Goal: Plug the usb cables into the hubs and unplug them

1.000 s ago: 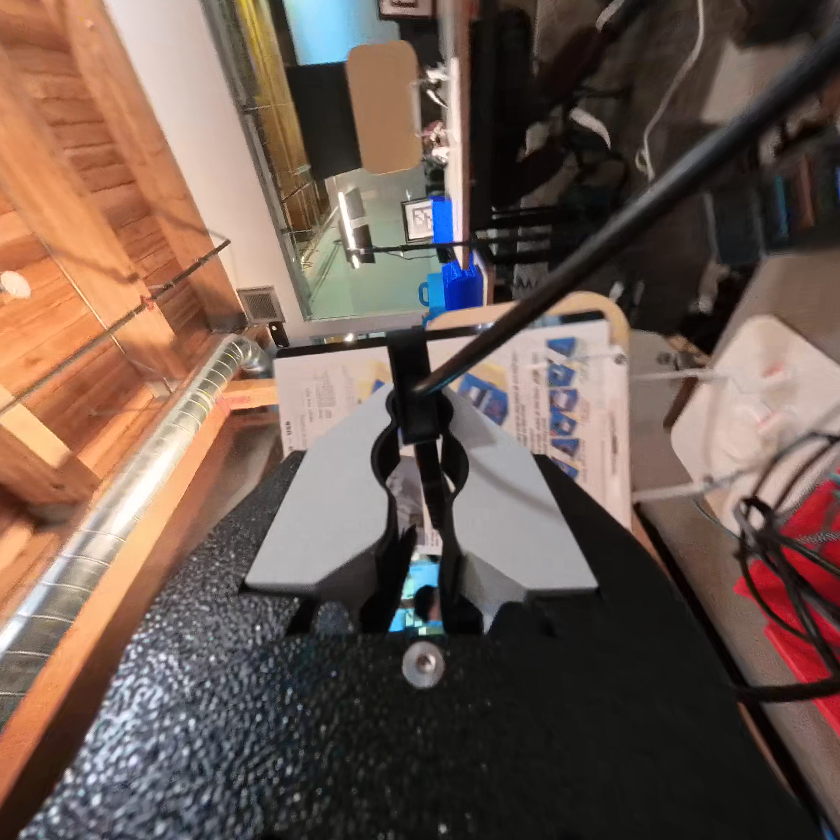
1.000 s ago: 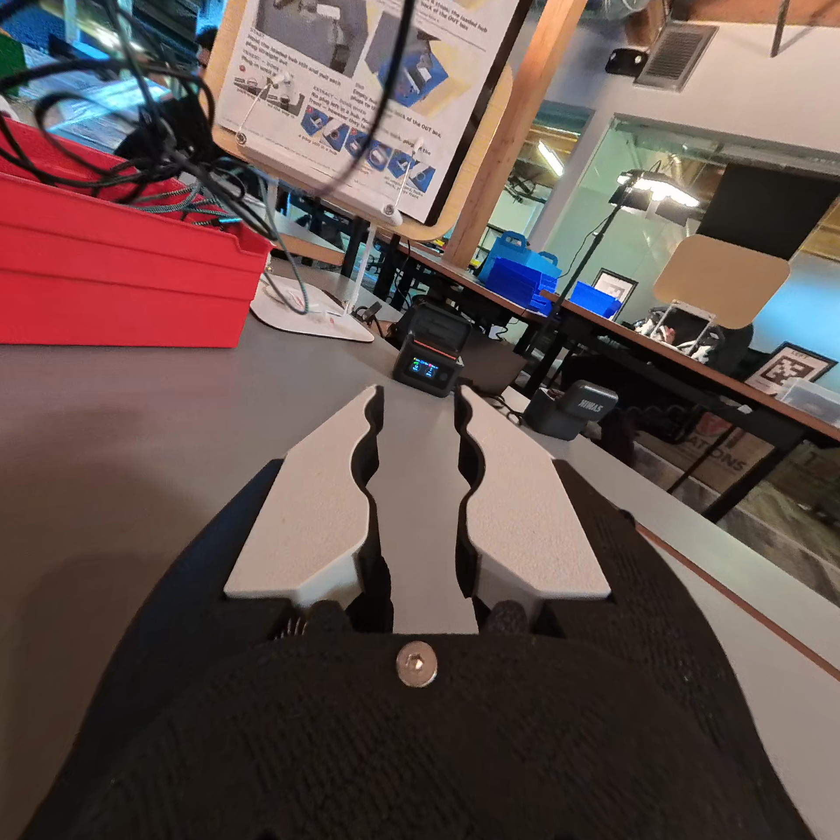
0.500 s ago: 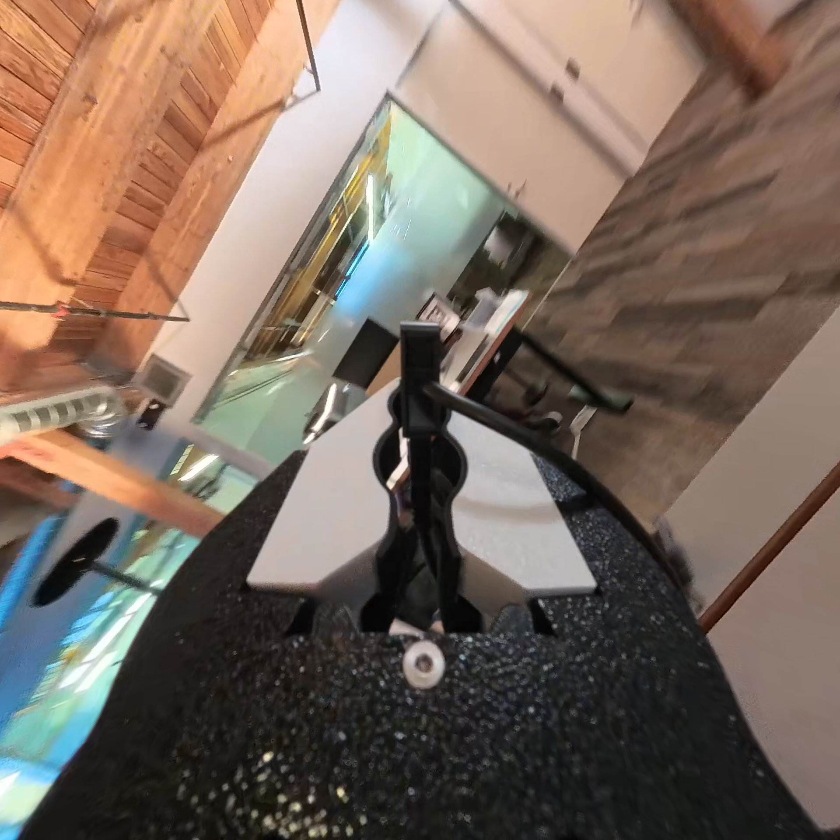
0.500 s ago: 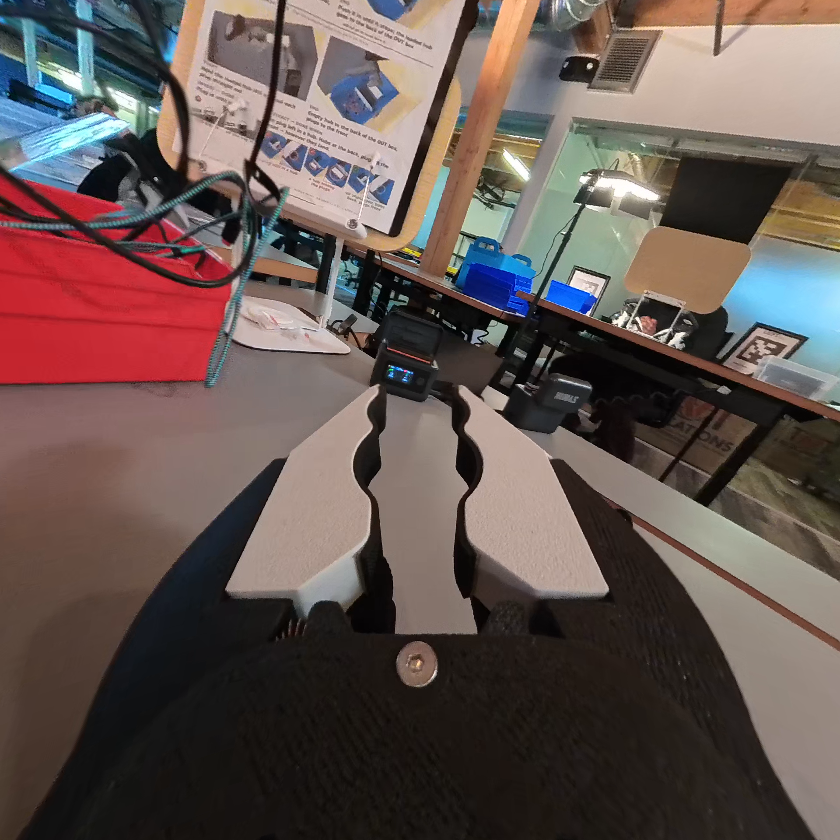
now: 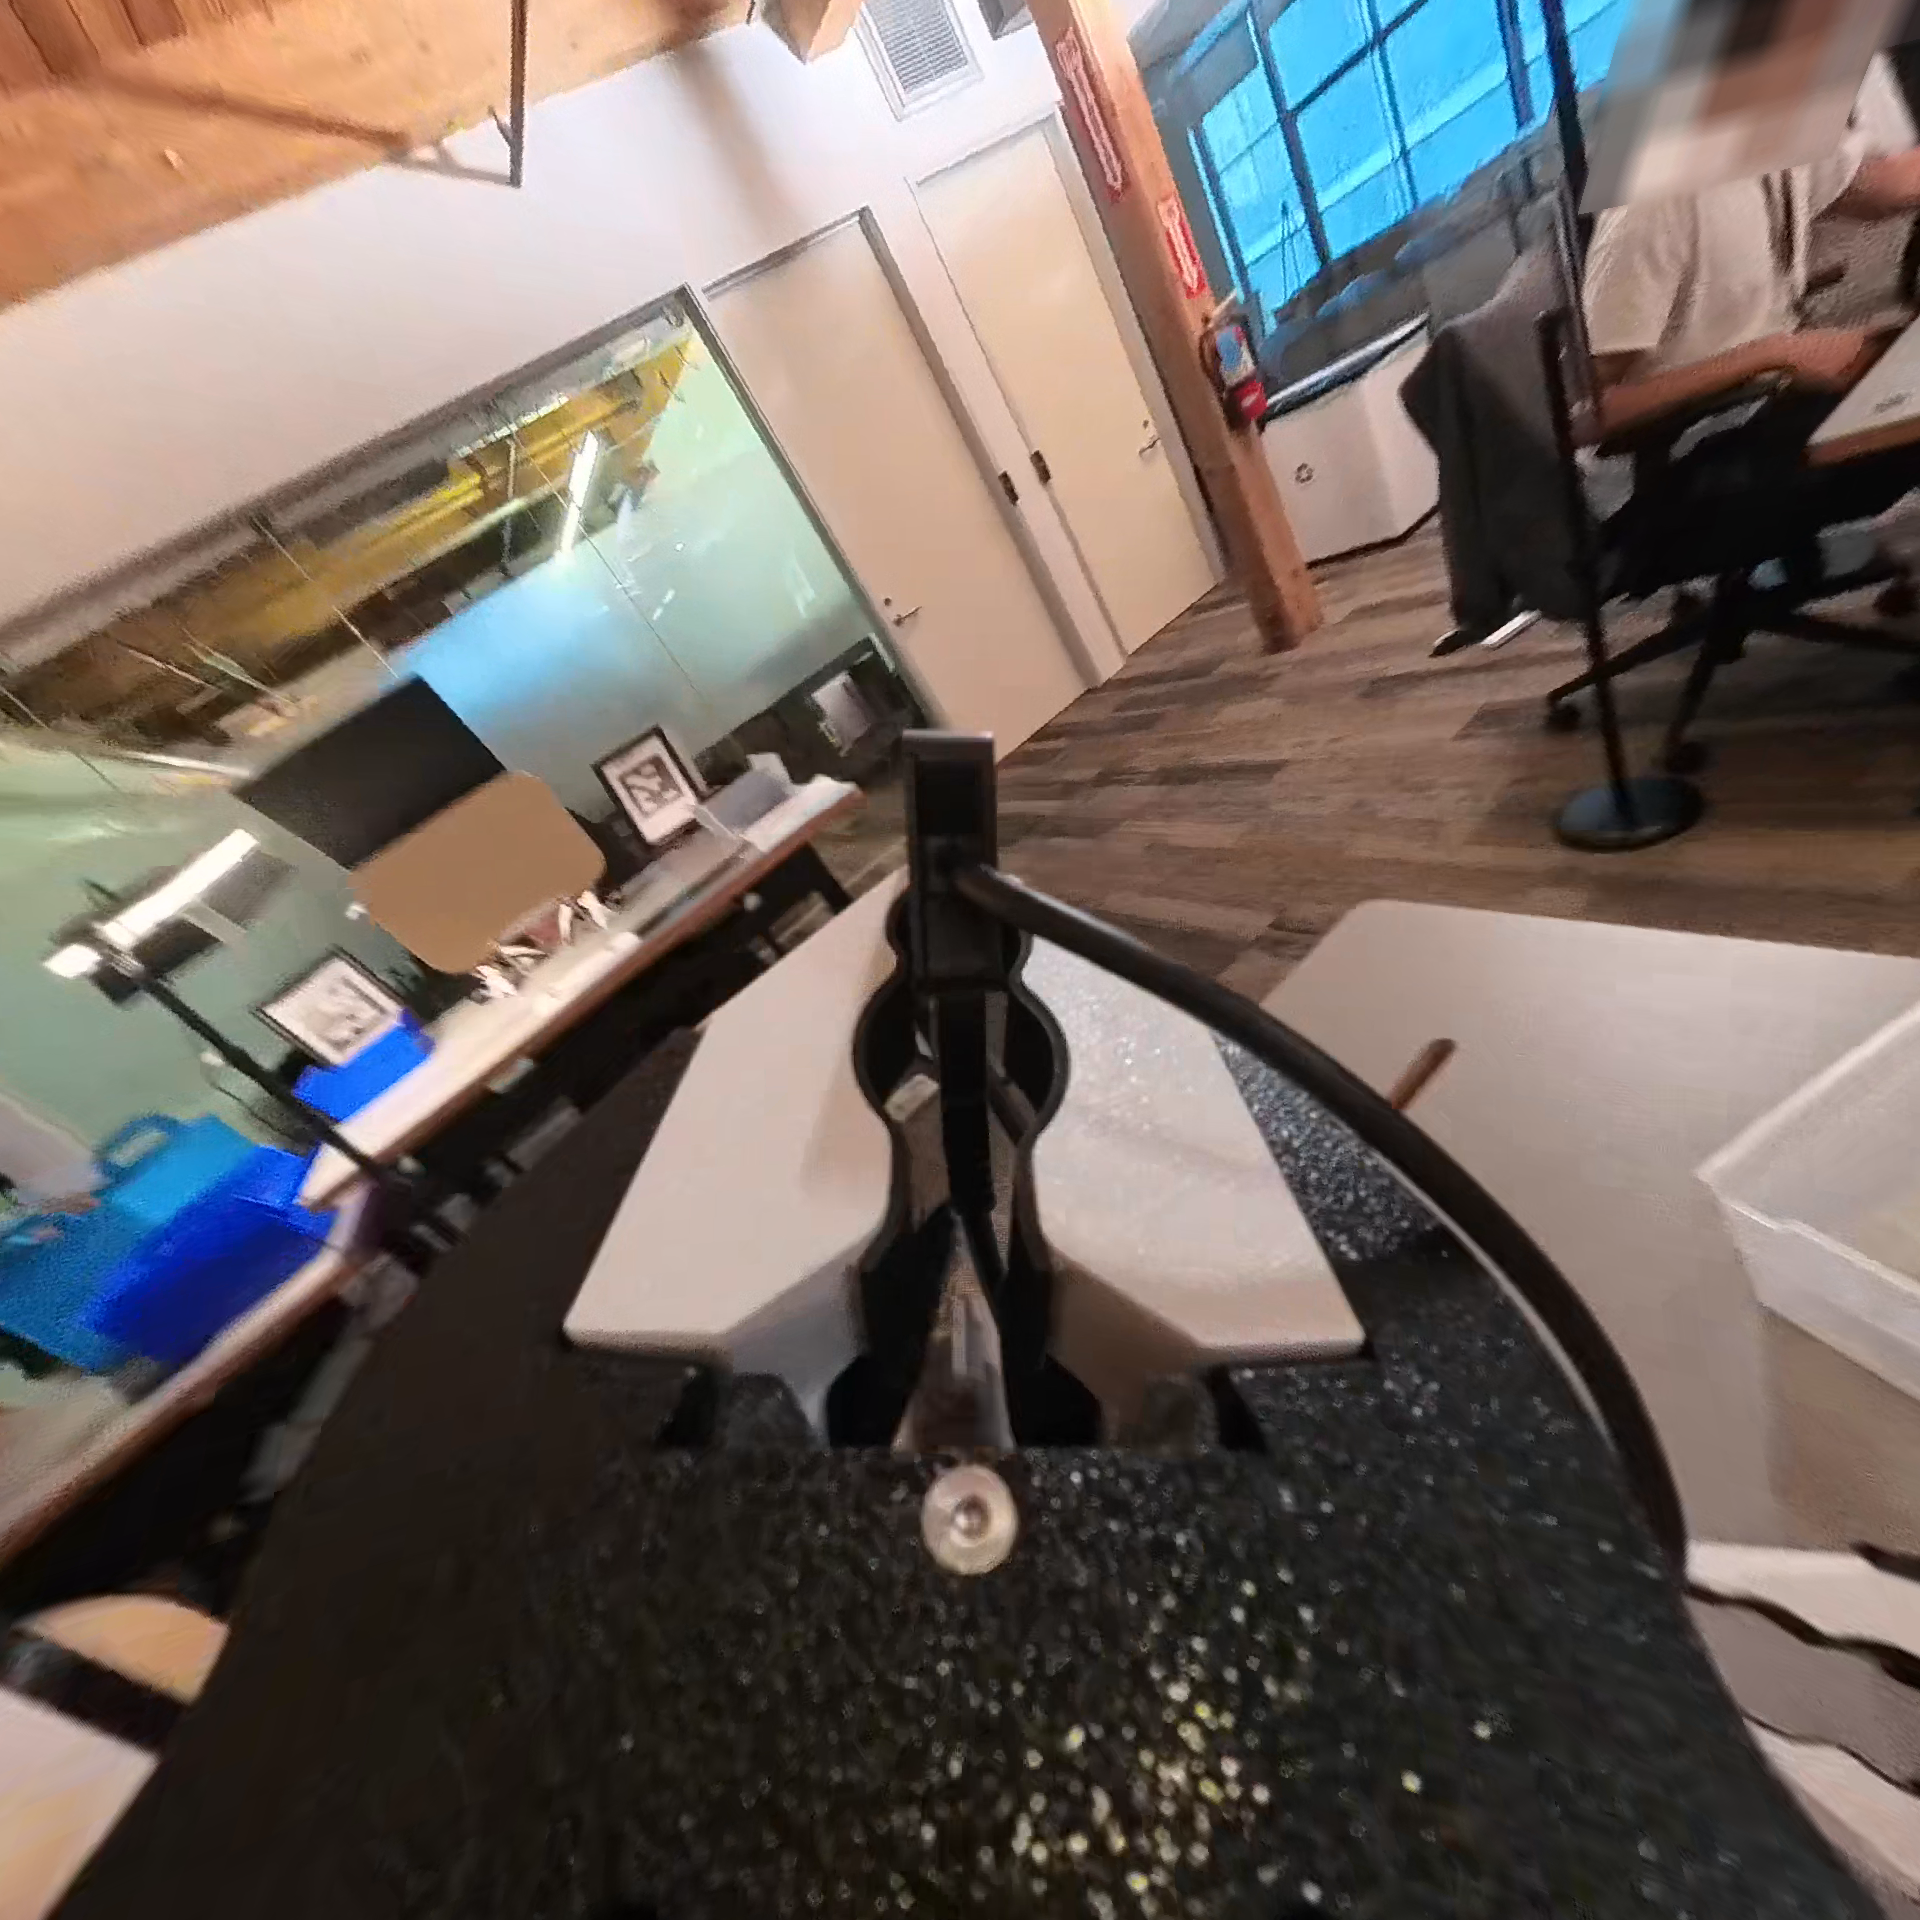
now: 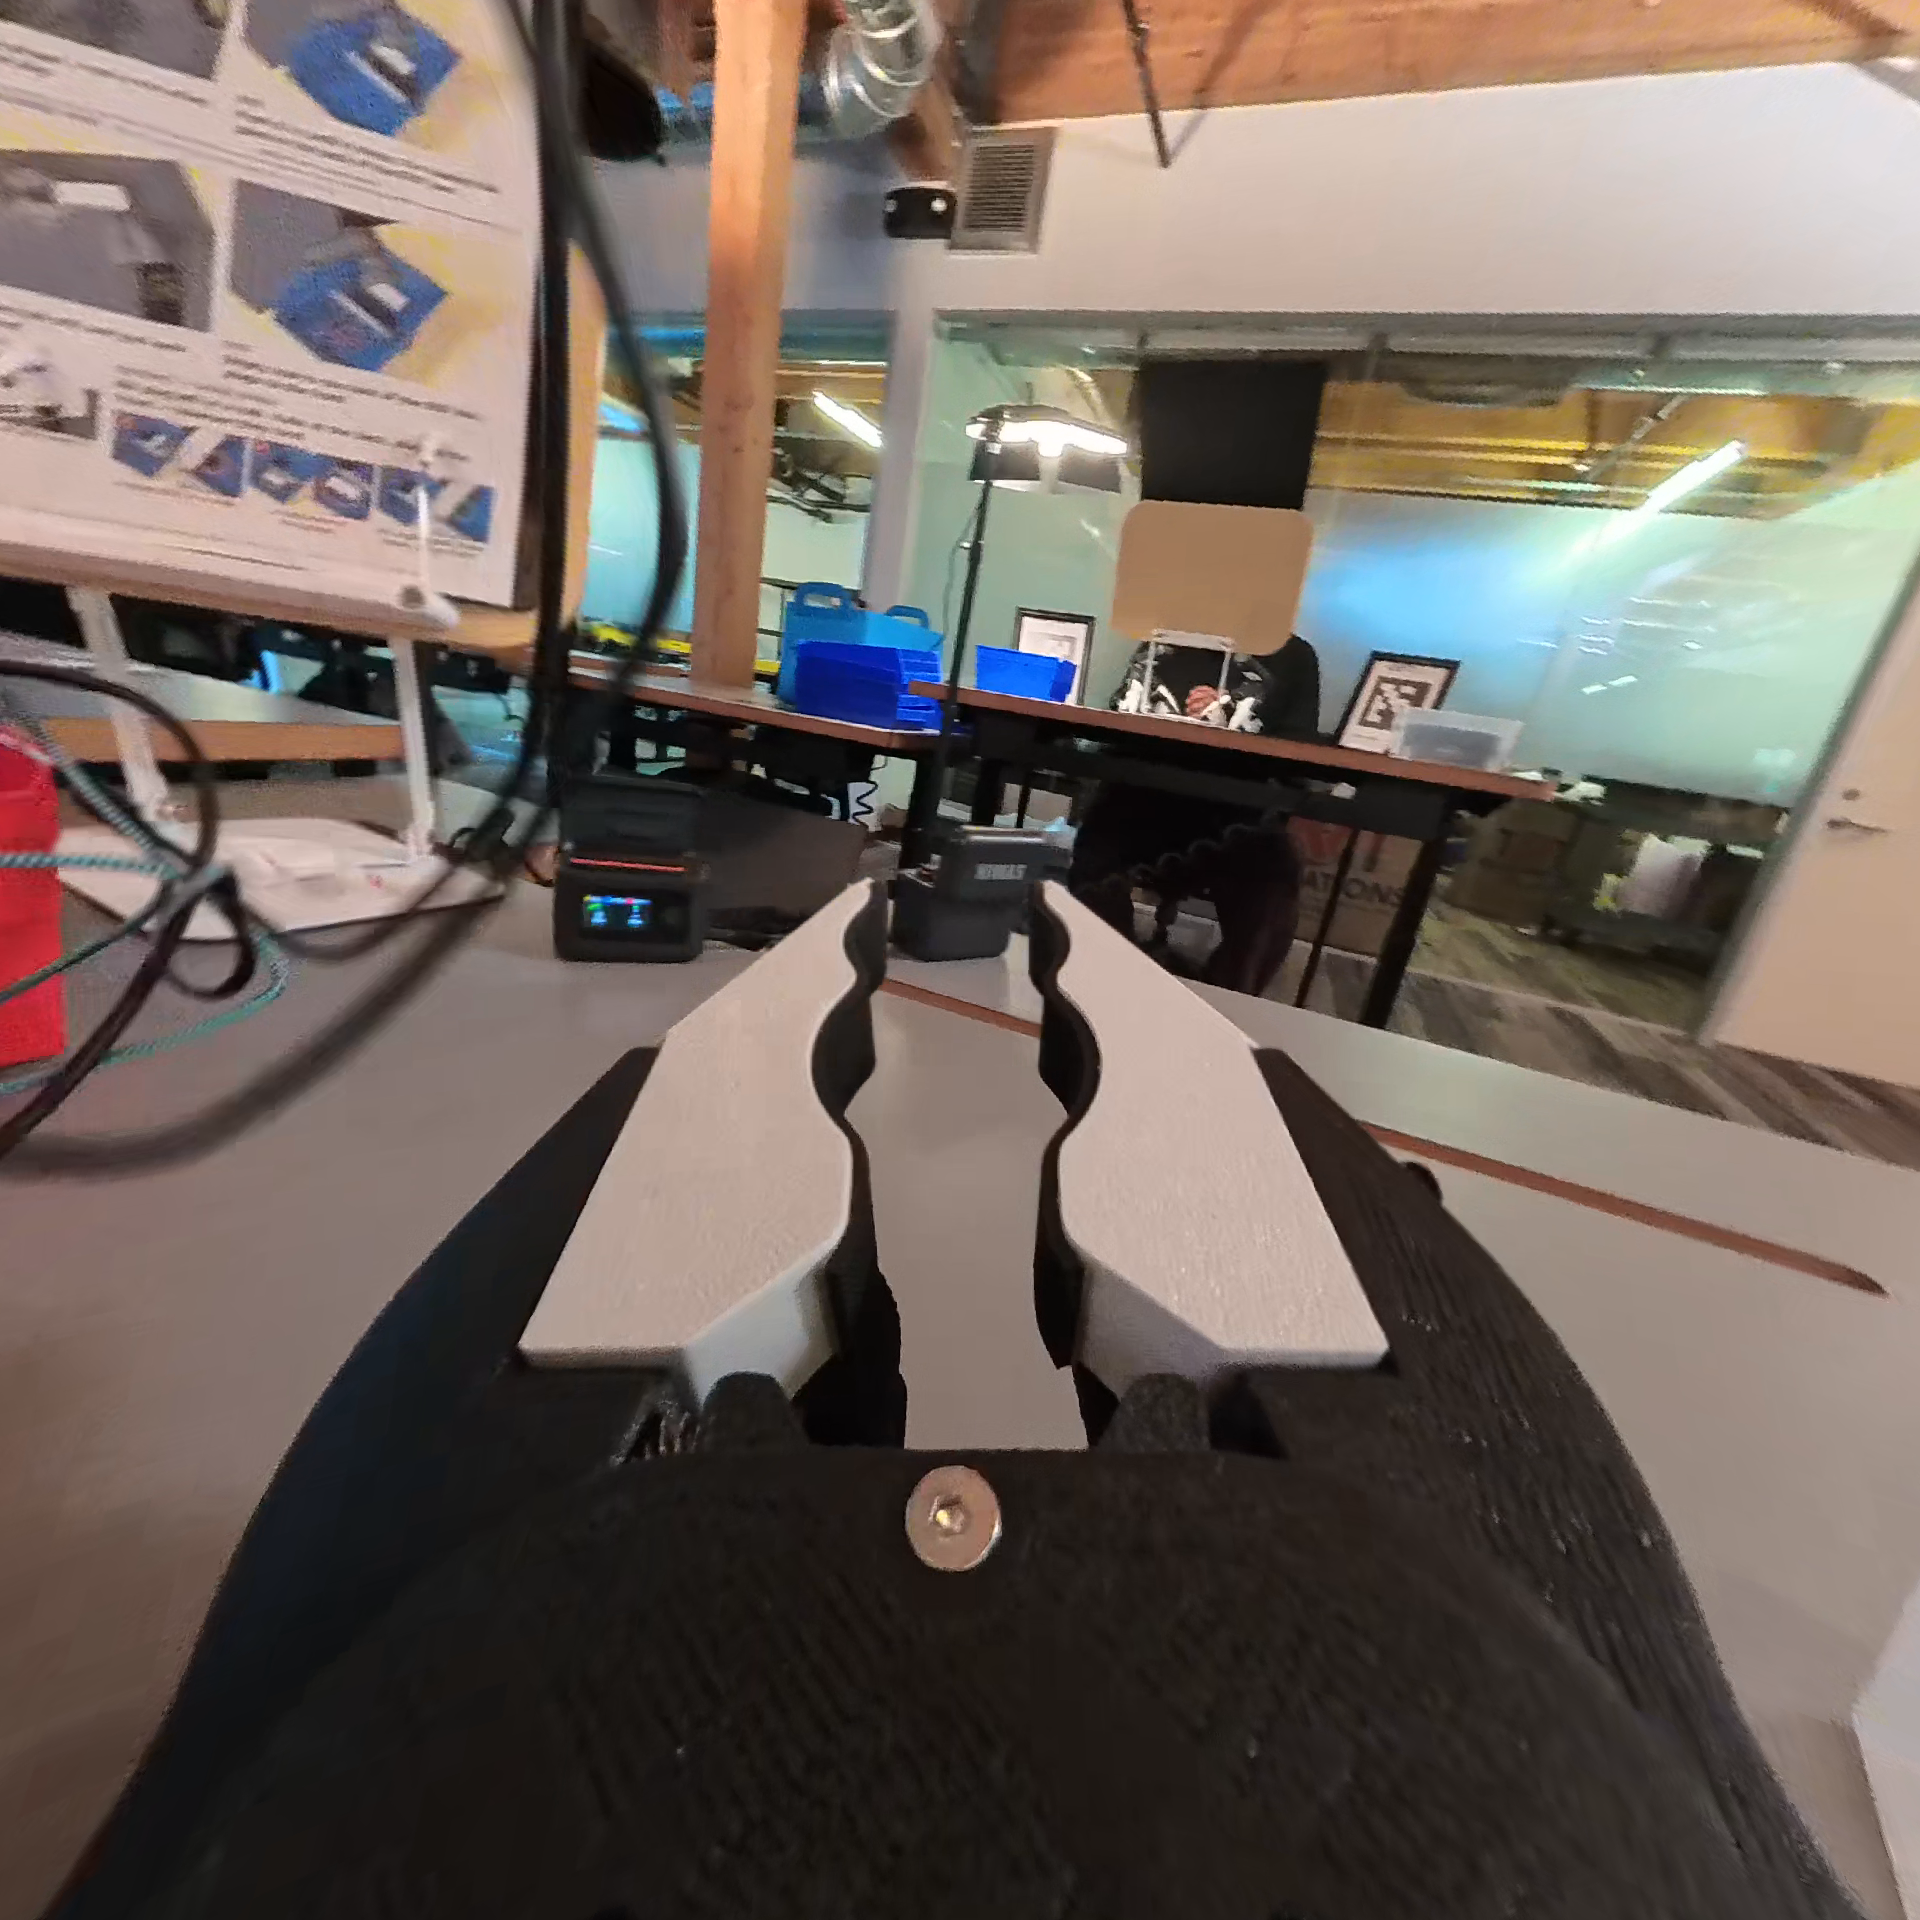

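My left claw [image 5: 951,925] is clamped on a black plug [image 5: 945,800], its cable [image 5: 1299,1049] trailing right over the table [image 5: 1558,1039]. My right claw [image 6: 958,914] sits apart, empty, low over the table. No hub shows, so I judge that plugging in is not yet done.

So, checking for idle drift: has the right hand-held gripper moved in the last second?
Yes. The right hand-held gripper swung rightward: the red bin slid to the view's left edge.
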Tool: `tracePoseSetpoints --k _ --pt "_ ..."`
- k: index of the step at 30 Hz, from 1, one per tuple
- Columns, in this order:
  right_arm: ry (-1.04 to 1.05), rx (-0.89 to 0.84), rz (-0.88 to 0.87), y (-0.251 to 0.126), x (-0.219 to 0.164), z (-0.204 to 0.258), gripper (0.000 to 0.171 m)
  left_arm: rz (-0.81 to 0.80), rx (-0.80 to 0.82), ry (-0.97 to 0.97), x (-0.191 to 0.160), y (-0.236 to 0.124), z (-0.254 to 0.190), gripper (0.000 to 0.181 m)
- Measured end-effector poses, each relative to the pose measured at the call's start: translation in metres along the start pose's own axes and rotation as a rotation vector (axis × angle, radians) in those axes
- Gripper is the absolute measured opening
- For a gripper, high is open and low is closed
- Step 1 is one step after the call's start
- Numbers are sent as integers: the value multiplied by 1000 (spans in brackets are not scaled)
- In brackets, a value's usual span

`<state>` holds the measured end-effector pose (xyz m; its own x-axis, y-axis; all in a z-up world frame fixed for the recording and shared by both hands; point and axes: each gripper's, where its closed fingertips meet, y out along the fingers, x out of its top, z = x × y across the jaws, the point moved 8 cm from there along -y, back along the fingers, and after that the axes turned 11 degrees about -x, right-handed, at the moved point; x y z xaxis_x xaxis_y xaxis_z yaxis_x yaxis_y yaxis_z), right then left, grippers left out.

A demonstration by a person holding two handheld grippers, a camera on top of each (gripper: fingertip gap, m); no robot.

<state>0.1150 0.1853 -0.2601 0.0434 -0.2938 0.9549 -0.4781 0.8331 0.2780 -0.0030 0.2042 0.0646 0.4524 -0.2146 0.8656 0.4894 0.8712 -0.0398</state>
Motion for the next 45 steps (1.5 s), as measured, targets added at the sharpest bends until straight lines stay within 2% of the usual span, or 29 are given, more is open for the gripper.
tracePoseSetpoints --k 2,4,8,10,12,18,21,26,31,36,38,40,42,45 --pt "19 -27 6 1 -2 -6 25 -23 15 -41 -50 -3 -26 9" --pt "33 -43 12 2 -3 -9 25 -41 84 7 -95 -10 -53 8" --pt "61 -78 28 4 -6 -17 25 19 214 340 -169 -24 -111 9" --pt "81 -94 33 4 -7 -21 25 80 270 482 -198 -30 -135 9" --pt "86 -115 41 4 -8 -25 24 99 257 523 -218 -35 -153 9" --pt "125 -175 61 4 -12 -37 24 206 150 470 -282 -38 -187 10" --pt "130 -200 76 5 -14 -40 24 235 72 497 -285 -30 -193 10" --pt "143 -254 85 4 -17 -49 24 441 7 571 -307 -12 -197 13" --pt "71 -254 65 2 -13 -51 23 522 -95 488 -322 -5 -201 14" --pt "20 -224 45 2 -10 -47 22 520 -96 452 -326 0 -201 14" --pt "31 -231 53 3 -11 -48 23 520 -104 477 -331 2 -206 32" --pt "37 -240 55 2 -12 -52 22 519 -79 541 -333 2 -209 28" --pt "26 -251 52 2 -11 -55 22 528 -52 583 -331 1 -208 35" --pt "-35 -264 58 0 -7 -59 22 540 -64 529 -328 -3 -205 33"
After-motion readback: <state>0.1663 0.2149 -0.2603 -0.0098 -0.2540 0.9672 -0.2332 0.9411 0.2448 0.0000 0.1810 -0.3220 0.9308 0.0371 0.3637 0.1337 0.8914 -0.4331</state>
